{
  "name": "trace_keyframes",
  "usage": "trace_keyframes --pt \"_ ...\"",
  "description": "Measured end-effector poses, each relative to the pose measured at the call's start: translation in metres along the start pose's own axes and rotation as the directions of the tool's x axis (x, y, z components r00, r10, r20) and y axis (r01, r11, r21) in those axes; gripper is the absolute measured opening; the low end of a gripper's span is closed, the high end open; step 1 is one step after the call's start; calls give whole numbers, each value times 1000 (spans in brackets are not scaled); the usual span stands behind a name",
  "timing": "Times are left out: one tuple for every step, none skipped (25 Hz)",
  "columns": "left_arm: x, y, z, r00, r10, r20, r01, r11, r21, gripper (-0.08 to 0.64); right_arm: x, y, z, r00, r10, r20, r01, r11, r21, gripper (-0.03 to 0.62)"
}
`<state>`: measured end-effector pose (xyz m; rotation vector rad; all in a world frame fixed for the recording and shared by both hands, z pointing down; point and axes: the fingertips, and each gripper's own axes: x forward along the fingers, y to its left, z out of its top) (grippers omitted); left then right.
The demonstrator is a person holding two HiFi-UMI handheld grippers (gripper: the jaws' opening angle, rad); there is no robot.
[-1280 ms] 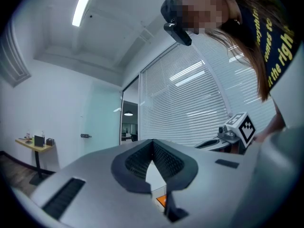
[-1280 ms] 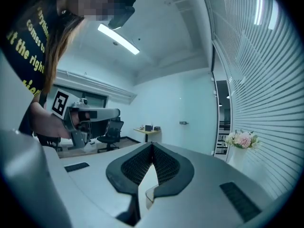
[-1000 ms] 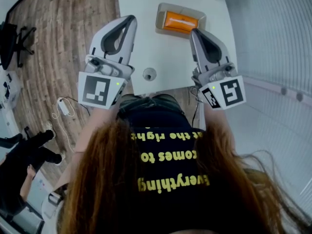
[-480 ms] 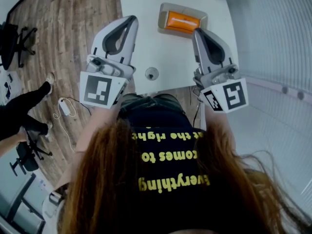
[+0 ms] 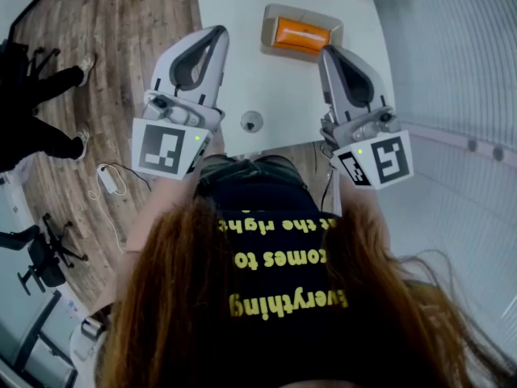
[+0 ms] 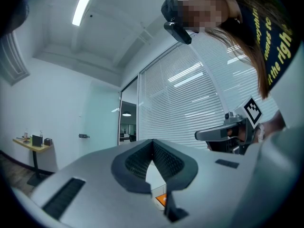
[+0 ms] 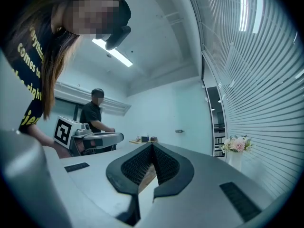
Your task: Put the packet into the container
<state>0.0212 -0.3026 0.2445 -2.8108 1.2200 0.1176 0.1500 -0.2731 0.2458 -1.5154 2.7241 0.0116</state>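
The packet is a bright orange, glossy oblong with a paler shine along its top edge. It lies flat inside the container, a shallow beige tray with rounded corners. The tray sits on the white table at the upper centre of the head view. The packet fills most of the tray, and nothing else shows in it. In the left gripper view a corner of the orange packet shows through the gap below the jaws, at the lower centre of the frame.

The left gripper hangs at the upper left of the head view, over the left edge of the table. Its tips point toward the container but stay apart from it. Its jaws are pressed together at the tips with nothing between them. The right gripper hangs just right of the container, its tip near the tray's lower right corner. Its jaws are pressed together too and pinch nothing.

A small round fitting sits in the table at the lower centre, between the two grippers. In the right gripper view a vase of flowers stands at the right and a second person at the left.
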Motion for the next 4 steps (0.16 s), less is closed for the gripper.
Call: trace_keyframes --pt "0 0 0 1000 -1 1 1 1000 0 2 0 1 0 1000 1 0 -1 1000 0 20" --pt "0 0 0 1000 -3 2 3 1000 0 2 0 1 1 1000 2 -1 -2 1000 0 20" --pt "1 -1 0 1000 -4 4 4 1000 0 2 0 1 1 1000 4 -1 -4 1000 1 20" --pt "1 -1 1 1000 -6 5 6 1000 0 2 0 1 1 1000 5 -2 -5 1000 3 20"
